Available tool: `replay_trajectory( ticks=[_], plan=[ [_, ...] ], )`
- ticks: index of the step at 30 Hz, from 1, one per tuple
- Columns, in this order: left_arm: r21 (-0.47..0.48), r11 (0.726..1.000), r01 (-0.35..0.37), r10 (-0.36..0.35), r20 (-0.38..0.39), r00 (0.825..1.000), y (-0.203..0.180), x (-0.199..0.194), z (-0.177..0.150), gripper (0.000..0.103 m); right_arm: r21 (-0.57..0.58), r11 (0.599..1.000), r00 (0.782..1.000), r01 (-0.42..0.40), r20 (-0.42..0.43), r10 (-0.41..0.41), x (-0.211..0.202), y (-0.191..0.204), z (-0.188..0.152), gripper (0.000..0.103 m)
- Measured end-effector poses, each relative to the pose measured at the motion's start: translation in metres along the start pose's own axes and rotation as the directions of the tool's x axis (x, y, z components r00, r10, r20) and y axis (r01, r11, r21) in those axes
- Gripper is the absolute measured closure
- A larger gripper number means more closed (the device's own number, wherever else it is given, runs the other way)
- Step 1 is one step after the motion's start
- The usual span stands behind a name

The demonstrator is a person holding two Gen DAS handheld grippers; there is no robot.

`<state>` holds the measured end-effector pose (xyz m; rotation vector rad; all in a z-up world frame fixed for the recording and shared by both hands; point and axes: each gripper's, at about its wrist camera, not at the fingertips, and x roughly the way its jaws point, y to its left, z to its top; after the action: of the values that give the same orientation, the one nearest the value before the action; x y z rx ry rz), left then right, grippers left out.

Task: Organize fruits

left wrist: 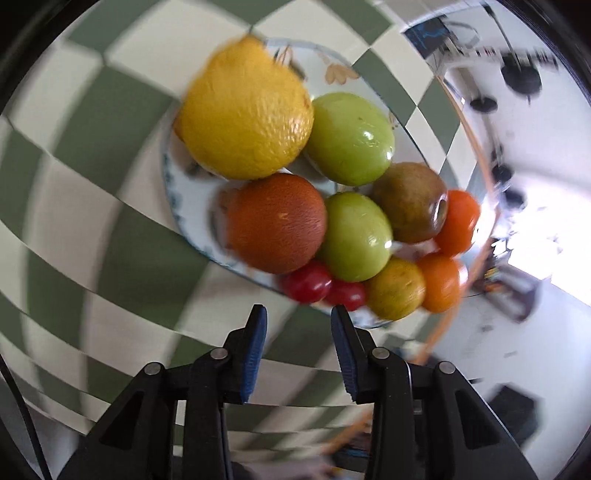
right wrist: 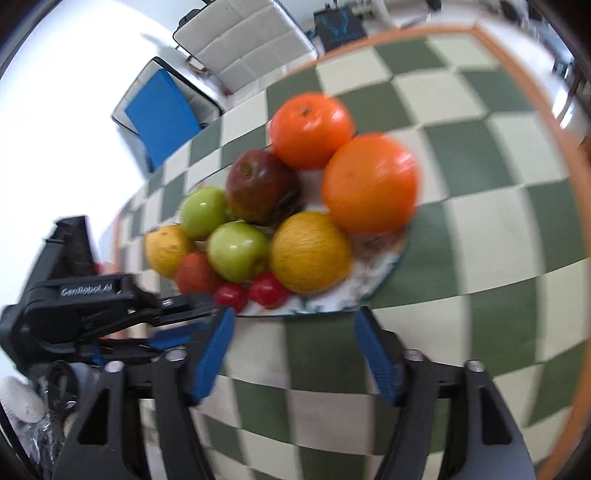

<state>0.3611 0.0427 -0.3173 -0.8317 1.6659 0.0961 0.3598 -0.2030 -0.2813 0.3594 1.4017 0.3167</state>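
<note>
Checkered worktop (right wrist: 480, 229), wood-edged; patterned plate (right wrist: 376, 280) heaped with round fruit. Left tongs (left wrist: 298, 314) and right tongs (right wrist: 295, 317) both agape, empty, near rim.

- Looks like a dining spot set up inside a lab or office-type room, not a plain home.
- Green-and-cream checked tablecloth (right wrist: 480, 221) over a table with an orange wooden edge (right wrist: 532, 85); patterned plate (right wrist: 373, 280) heaped with fruit (right wrist: 310, 251).
- Beyond the table: white padded chair (right wrist: 251, 40), blue panel (right wrist: 162, 110) on a bright white floor, dark screen with blue graphics (right wrist: 341, 24).
- Left wrist view: black stands and equipment (left wrist: 521, 74), blurred, against white walls.
</note>
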Motion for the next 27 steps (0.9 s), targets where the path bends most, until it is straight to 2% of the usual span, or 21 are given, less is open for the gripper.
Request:
replay_trajectory(
  ticks=[2,3,5,7,8,11,12,13,16,23,27],
  plan=[
    [0.098,0.988,-0.12,0.115,0.063,0.991,-0.006,-0.009,-0.01,0.068,-0.052,0.996,0.997,0.073,0.037,-0.071,-0.016,0.002,-0.002,0.02],
    [0.135,0.976,-0.17,0.158,0.093,0.983,-0.008,-0.013,-0.015,0.066,-0.084,0.987,0.99,0.134,0.051,-0.13,-0.023,0.006,-0.002,0.018],
    [0.189,0.947,-0.26,0.232,0.16,0.96,-0.01,-0.021,-0.027,0.059,-0.121,0.975,0.981,0.185,0.081,-0.176,-0.035,0.01,-0.005,0.009],
    [0.225,0.918,-0.327,0.277,0.226,0.934,-0.012,-0.028,-0.037,0.043,-0.147,0.96,0.968,0.239,0.108,-0.224,-0.044,0.013,-0.007,0.007],
    [0.238,0.907,-0.348,0.287,0.254,0.924,-0.014,-0.032,-0.041,0.04,-0.156,0.956,0.966,0.248,0.12,-0.231,-0.048,0.017,-0.007,0.007],
    [0.268,0.876,-0.4,0.305,0.336,0.891,-0.02,-0.045,-0.056,0.022,-0.164,0.951,0.96,0.263,0.141,-0.242,-0.06,0.021,-0.01,0.005],
    [0.274,0.867,-0.416,0.31,0.357,0.881,-0.023,-0.049,-0.06,0.011,-0.165,0.947,0.956,0.276,0.153,-0.252,-0.066,0.024,-0.014,0.004],
    [0.281,0.857,-0.432,0.311,0.385,0.869,-0.027,-0.054,-0.065,0.008,-0.166,0.944,0.952,0.286,0.164,-0.259,-0.069,0.027,-0.015,0.004],
    [0.291,0.843,-0.453,0.3,0.445,0.844,-0.036,-0.066,-0.072,0.008,-0.156,0.942,0.945,0.298,0.191,-0.267,-0.079,0.036,-0.021,0.004],
    [0.315,0.827,-0.466,0.255,0.529,0.81,-0.043,-0.105,-0.1,0.008,-0.14,0.938,0.926,0.317,0.259,-0.274,-0.115,0.053,-0.035,0.004],
    [0.314,0.835,-0.452,0.217,0.567,0.795,-0.042,-0.129,-0.12,0.008,-0.146,0.932,0.913,0.331,0.298,-0.277,-0.141,0.066,-0.047,0.004]
  ],
)
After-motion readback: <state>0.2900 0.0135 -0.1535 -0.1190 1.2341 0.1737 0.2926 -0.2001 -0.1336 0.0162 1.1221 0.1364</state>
